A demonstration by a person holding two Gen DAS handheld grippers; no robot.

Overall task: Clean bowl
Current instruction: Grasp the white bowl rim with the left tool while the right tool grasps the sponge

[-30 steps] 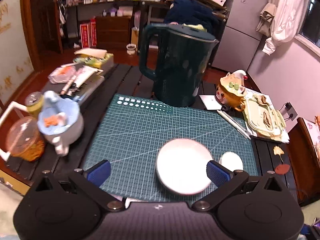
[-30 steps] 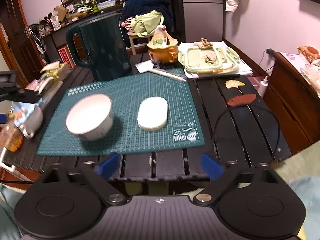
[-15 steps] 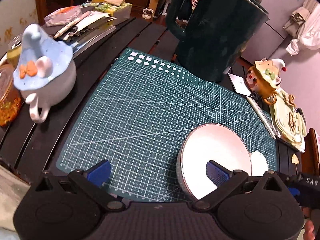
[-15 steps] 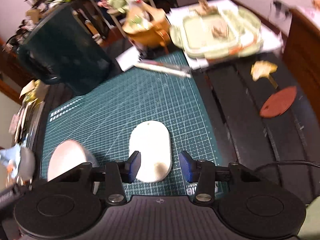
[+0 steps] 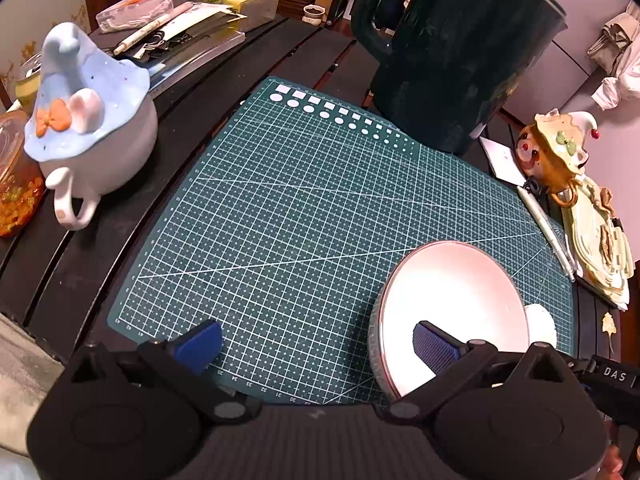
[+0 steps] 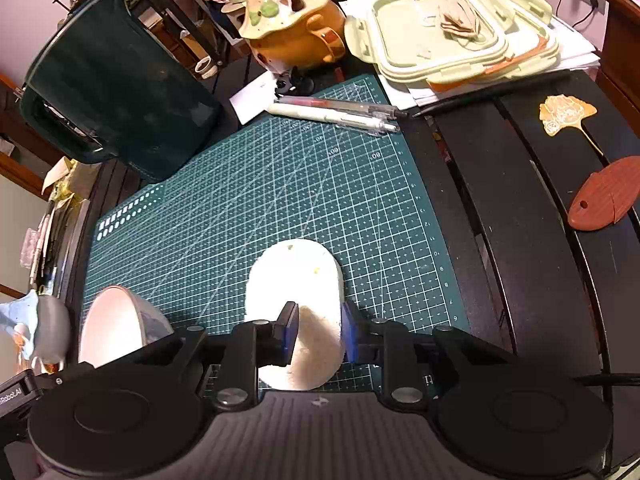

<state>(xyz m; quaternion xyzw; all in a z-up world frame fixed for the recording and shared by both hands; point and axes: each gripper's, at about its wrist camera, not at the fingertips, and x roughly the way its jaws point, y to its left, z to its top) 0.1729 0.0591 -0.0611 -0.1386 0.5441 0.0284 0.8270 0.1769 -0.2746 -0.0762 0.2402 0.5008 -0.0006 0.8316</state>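
The bowl [image 5: 452, 312], white inside with a grey outer wall and thin reddish rim, sits empty at about four o'clock on the green cutting mat [image 5: 320, 216] in the left wrist view. The dark slatted tabletop [image 6: 520, 208] carries everything. The tall dark green pitcher [image 5: 452, 48] stands at the mat's twelve o'clock edge, well apart from the bowl. At nine o'clock off the mat is a lidded white mug [image 5: 92, 132] with a pale blue pointed cap and orange bow. At two o'clock sit an orange figurine pot [image 6: 296, 36], stacked pale green container lids [image 6: 452, 36] on papers, and two pens [image 6: 336, 114] along the mat's edge. The left gripper [image 5: 316, 344] has its fingers spread wide, the right-hand blue pad overlapping the bowl's near rim, the other over bare mat. The white oval sponge [image 6: 296, 280], soft and faintly speckled, lies flat just beside the bowl. The right gripper [image 6: 318, 330] is closing its fingers on the sponge's near end, the pads pressing its sides. A brown leaf-shaped piece [image 6: 604, 196] and a yellow ginkgo leaf [image 6: 564, 114] lie at three o'clock.
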